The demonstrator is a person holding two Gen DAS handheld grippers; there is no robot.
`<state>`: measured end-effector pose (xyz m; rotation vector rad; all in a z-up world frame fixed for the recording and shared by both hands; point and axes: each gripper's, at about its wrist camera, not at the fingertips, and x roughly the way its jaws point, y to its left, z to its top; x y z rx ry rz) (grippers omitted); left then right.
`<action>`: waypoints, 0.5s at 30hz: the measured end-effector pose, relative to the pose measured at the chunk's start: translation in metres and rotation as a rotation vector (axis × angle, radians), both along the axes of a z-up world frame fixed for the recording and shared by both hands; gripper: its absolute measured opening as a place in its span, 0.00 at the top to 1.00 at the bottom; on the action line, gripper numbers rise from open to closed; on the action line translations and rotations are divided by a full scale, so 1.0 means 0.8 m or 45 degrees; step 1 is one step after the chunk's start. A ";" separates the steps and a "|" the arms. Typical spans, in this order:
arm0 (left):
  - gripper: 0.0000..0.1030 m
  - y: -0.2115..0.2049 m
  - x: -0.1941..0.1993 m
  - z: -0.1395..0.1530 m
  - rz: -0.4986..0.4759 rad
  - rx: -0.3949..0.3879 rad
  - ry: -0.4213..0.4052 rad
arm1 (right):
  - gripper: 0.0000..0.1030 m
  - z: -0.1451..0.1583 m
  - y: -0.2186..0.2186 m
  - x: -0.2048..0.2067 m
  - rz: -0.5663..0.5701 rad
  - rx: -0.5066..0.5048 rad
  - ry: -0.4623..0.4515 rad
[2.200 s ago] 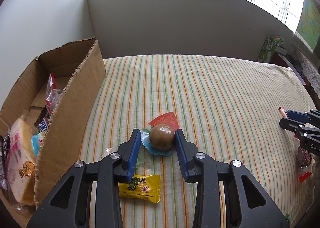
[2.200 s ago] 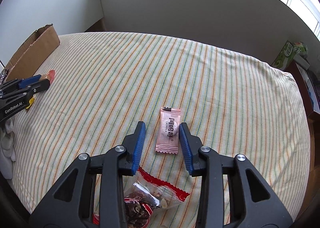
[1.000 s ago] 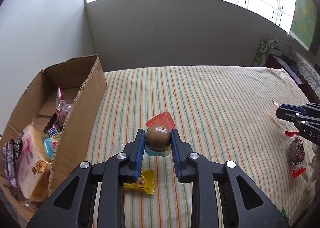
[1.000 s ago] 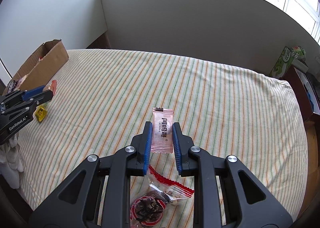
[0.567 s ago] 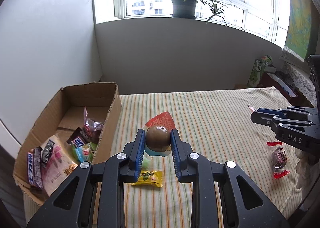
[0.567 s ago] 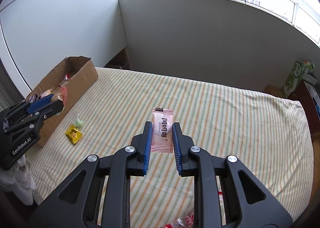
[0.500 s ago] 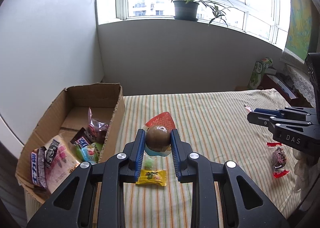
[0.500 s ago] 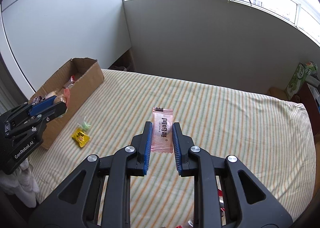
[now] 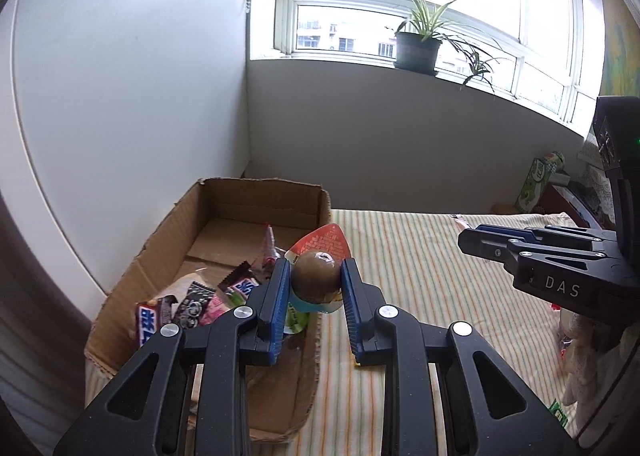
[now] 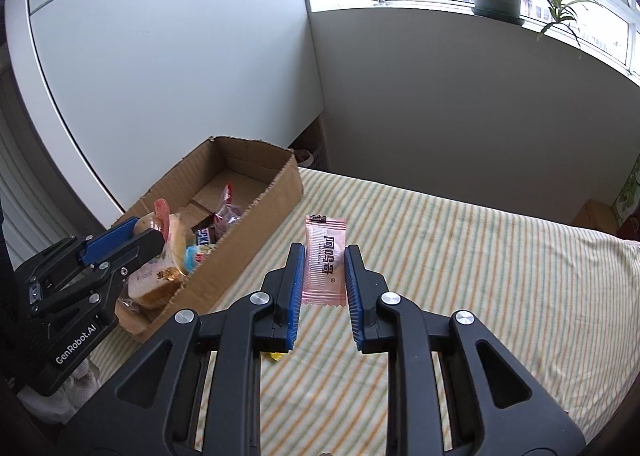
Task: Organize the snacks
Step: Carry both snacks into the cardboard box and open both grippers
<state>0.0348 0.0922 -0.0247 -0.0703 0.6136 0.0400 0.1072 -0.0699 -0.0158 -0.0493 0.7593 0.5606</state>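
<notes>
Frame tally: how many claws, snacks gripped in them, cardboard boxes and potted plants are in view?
Claws: 2, the left claw and the right claw
Gripped snacks: 2, a packaged egg and a pink sachet
Cardboard box: 1
Potted plant: 1
Total: 6

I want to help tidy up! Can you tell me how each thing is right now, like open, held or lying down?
Brown cardboard box: open, snacks inside.
Left gripper: shut on the round brown snack in clear wrap, above the box.
Right gripper: shut on the pink flat packet, lifted off the striped cloth.
</notes>
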 end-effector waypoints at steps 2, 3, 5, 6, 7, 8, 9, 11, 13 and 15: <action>0.77 0.015 -0.003 -0.003 0.028 -0.004 0.004 | 0.80 -0.001 0.018 -0.001 0.029 0.008 0.004; 0.77 0.024 -0.003 -0.005 0.041 -0.010 0.008 | 0.80 -0.003 0.028 -0.002 0.042 0.006 0.006; 0.77 0.039 -0.006 -0.008 0.067 -0.021 0.013 | 0.80 -0.005 0.045 -0.004 0.062 0.001 0.007; 0.77 0.046 -0.007 -0.009 0.080 -0.025 0.014 | 0.80 -0.006 0.053 -0.004 0.073 0.000 0.010; 0.77 0.053 -0.008 -0.010 0.092 -0.030 0.015 | 0.80 -0.008 0.061 -0.004 0.082 -0.001 0.012; 0.77 0.059 -0.010 -0.011 0.102 -0.035 0.015 | 0.80 -0.009 0.068 -0.004 0.090 0.000 0.014; 0.77 0.065 -0.011 -0.011 0.111 -0.038 0.015 | 0.80 -0.011 0.074 -0.004 0.098 0.000 0.017; 0.77 0.076 -0.013 -0.013 0.128 -0.040 0.018 | 0.80 -0.013 0.088 -0.003 0.120 0.006 0.027; 0.77 0.085 -0.015 -0.016 0.141 -0.043 0.024 | 0.80 -0.014 0.101 -0.003 0.142 0.012 0.036; 0.77 0.094 -0.016 -0.019 0.153 -0.048 0.029 | 0.80 -0.018 0.114 -0.004 0.166 0.004 0.040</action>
